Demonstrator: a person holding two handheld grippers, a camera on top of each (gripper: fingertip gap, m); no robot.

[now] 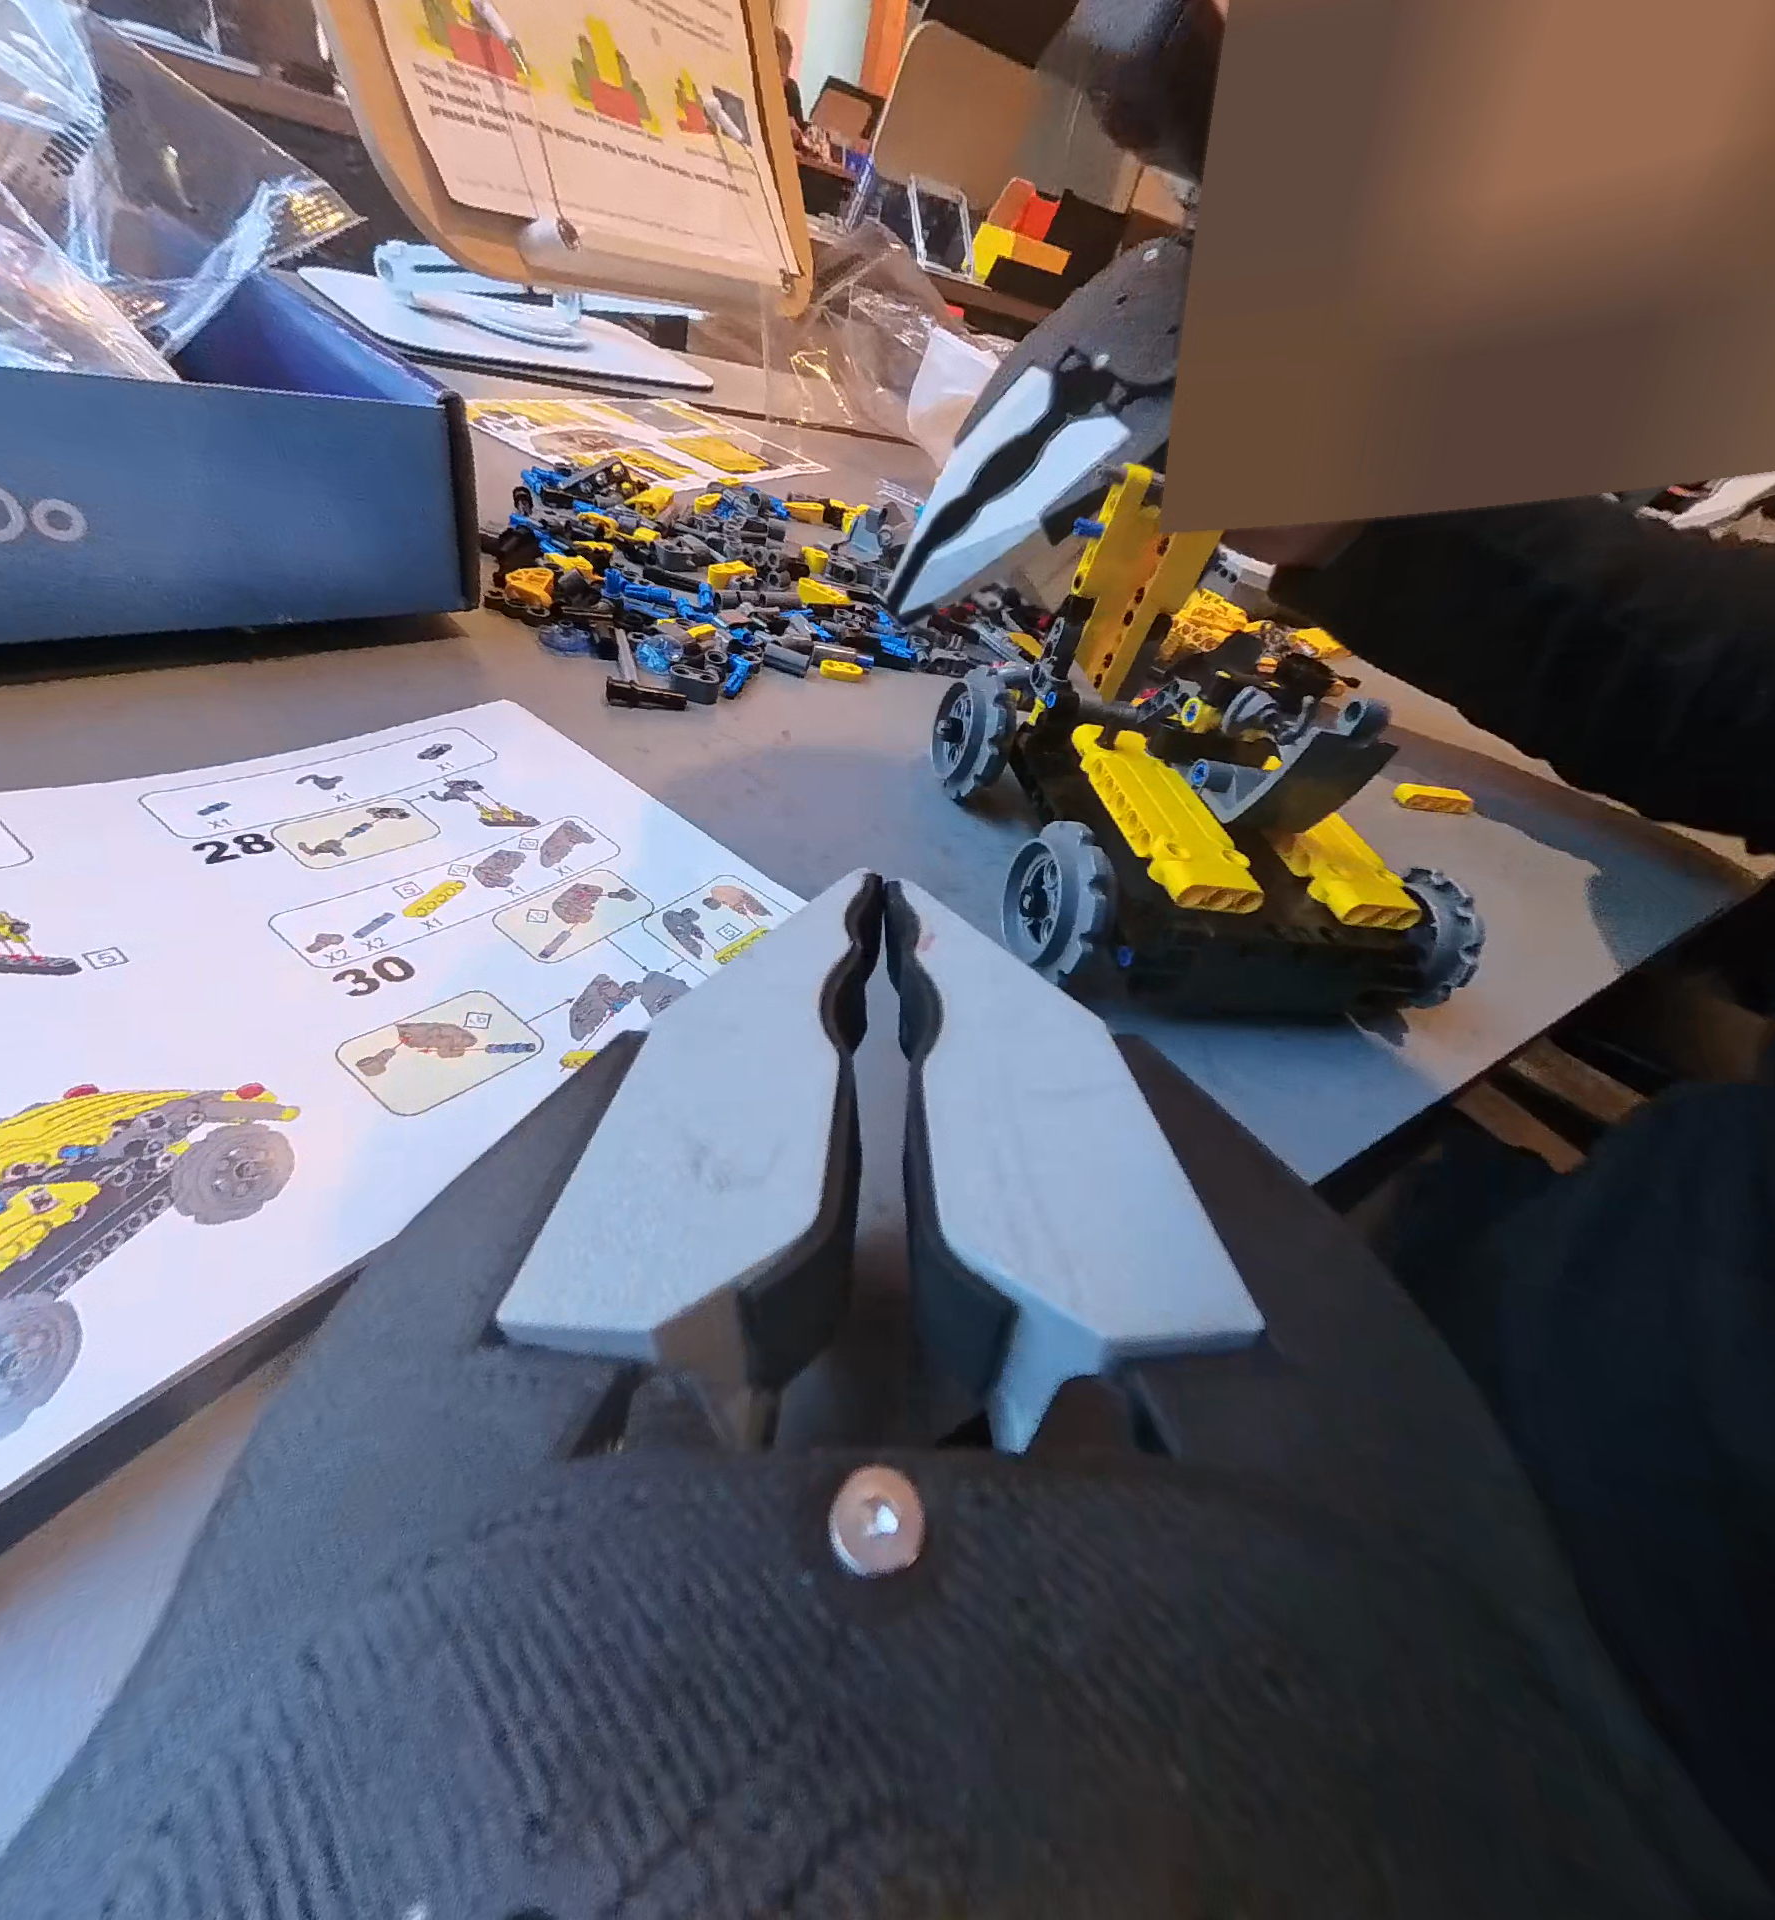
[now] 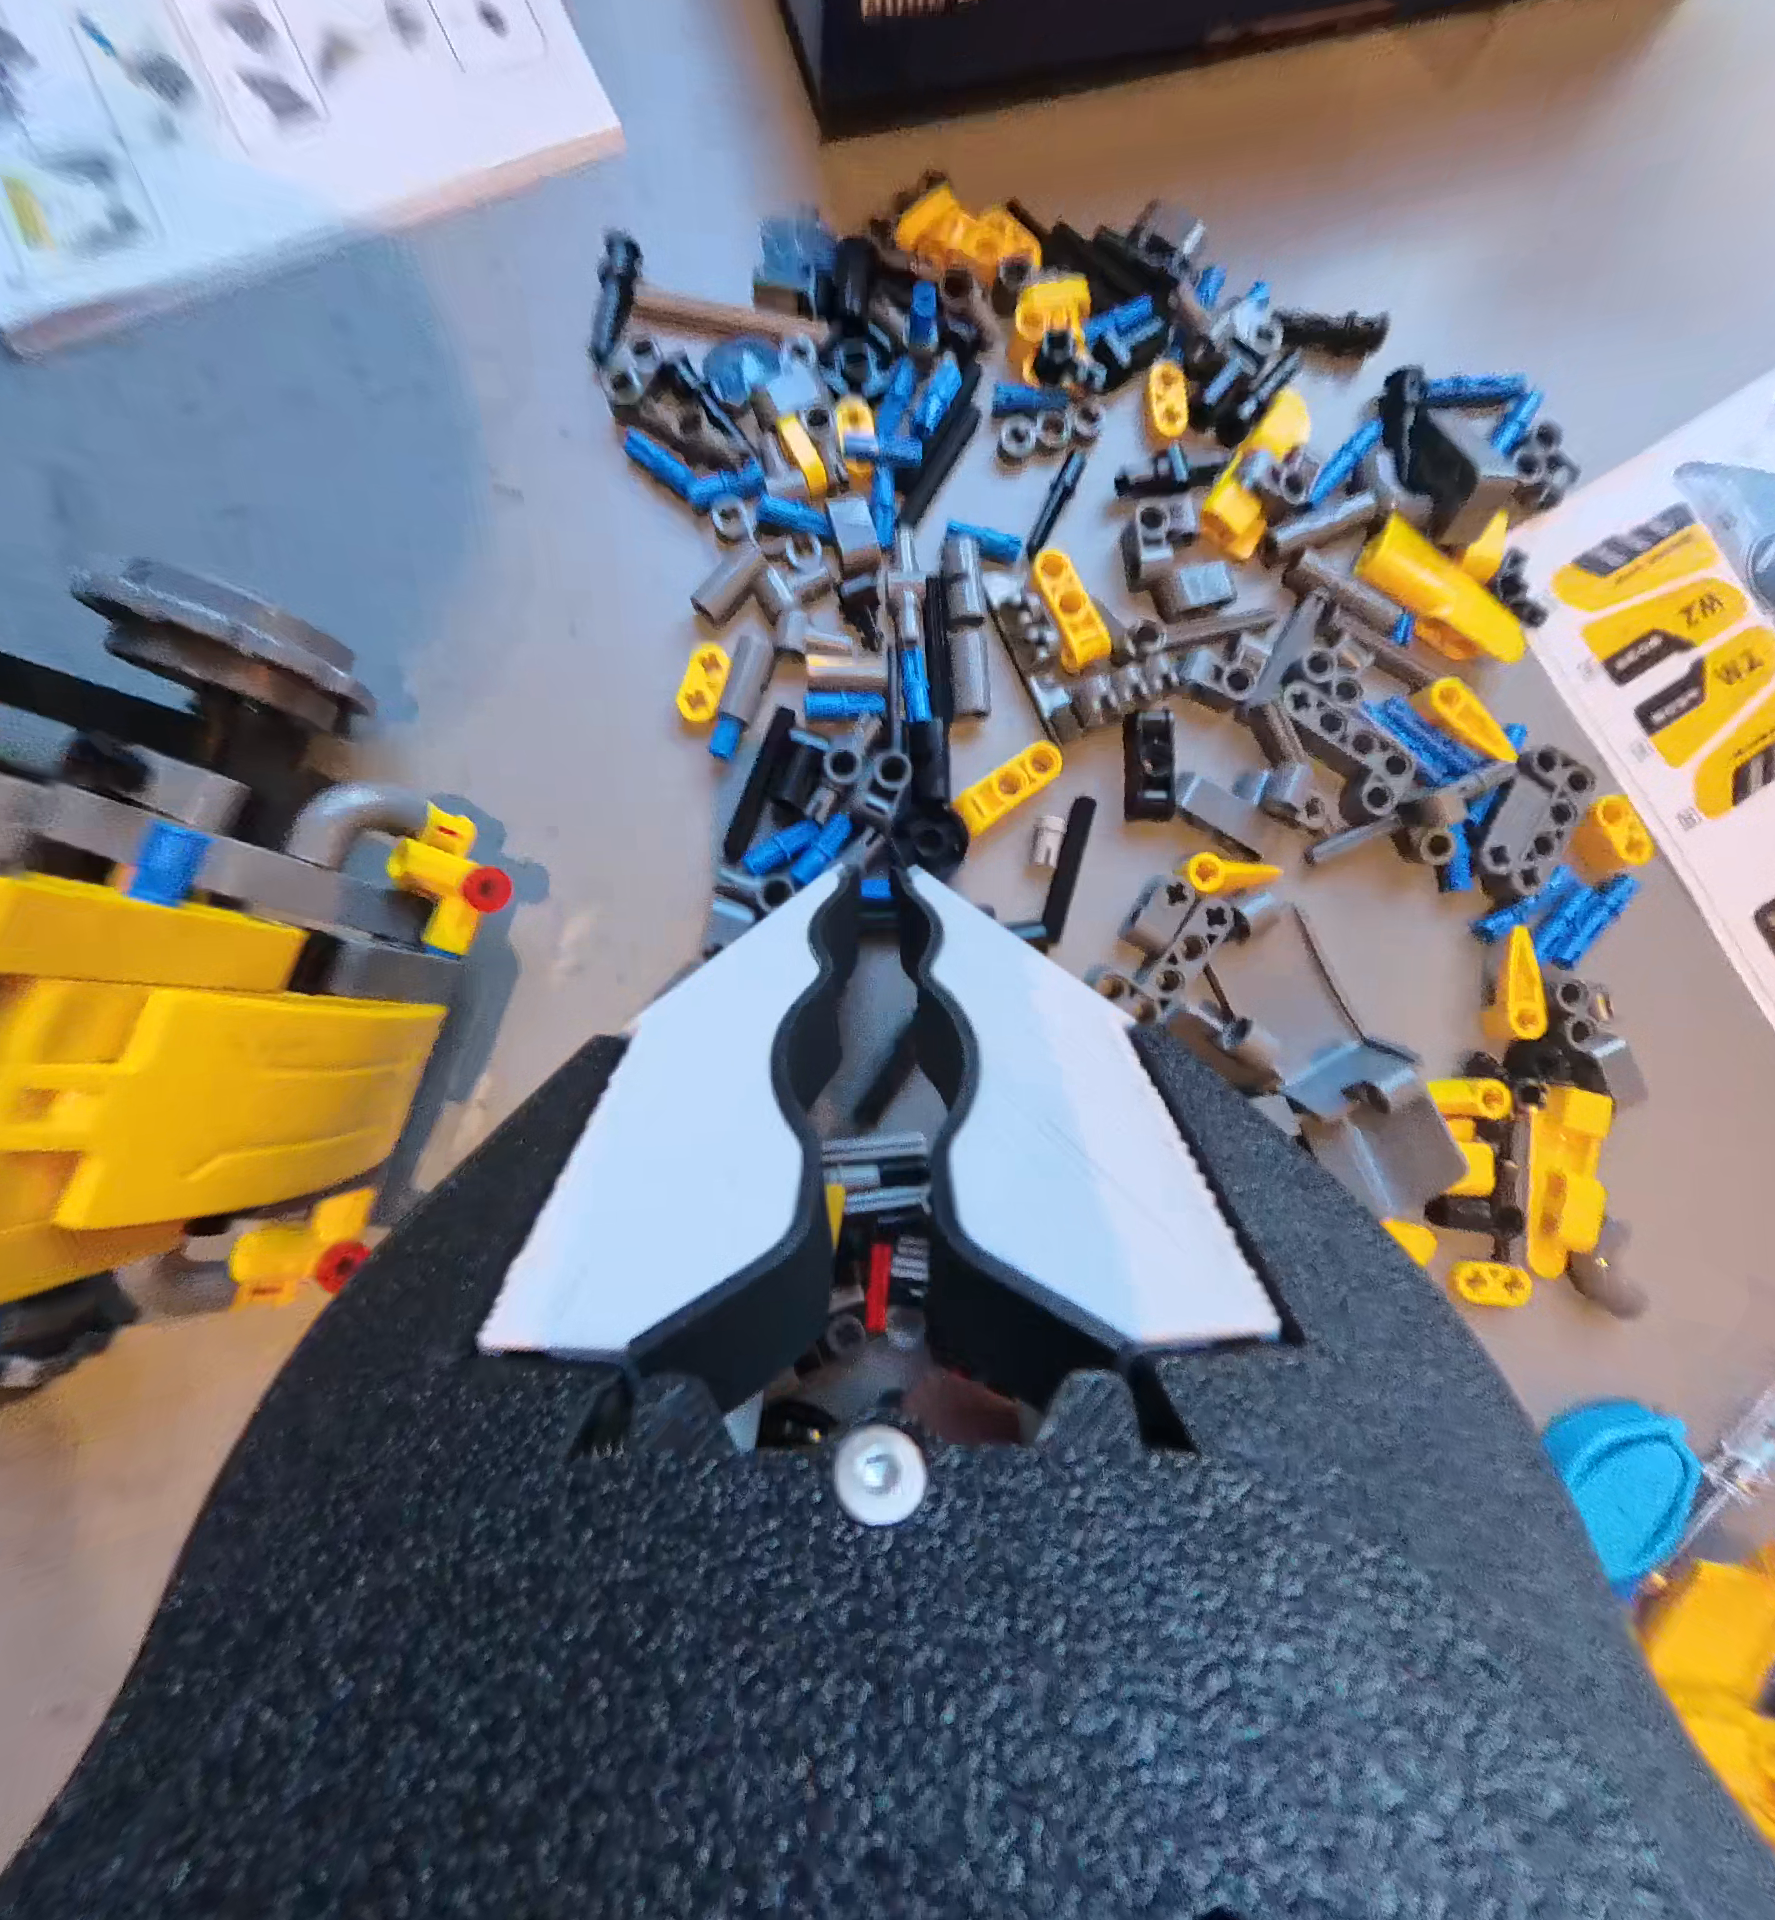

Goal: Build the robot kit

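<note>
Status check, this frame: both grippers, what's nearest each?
Left gripper shut, empty, over instruction booklet. Right gripper nearly shut, tips at loose parts pile. Yellow vehicle model beside pile.

Both tools look like the same 3D-printed design: the left tongs (image 1: 883,894) have a chunky black plastic body with visible print layer lines, two pale grey wedge-shaped fingers (image 1: 727,1174) lined on their inner edges with wavy black rubbery pads, and one shiny silver round-head screw (image 1: 876,1519) sitting dead centre just behind the fingers. The right tongs (image 2: 875,883) are the same deal, though the black shell looks more pebbly and speckled, the finger plates (image 2: 1059,1153) read closer to white, and there's the same silver screw (image 2: 879,1473) in the middle. The person is wearing a black long sleeve (image 1: 1589,644).
</note>
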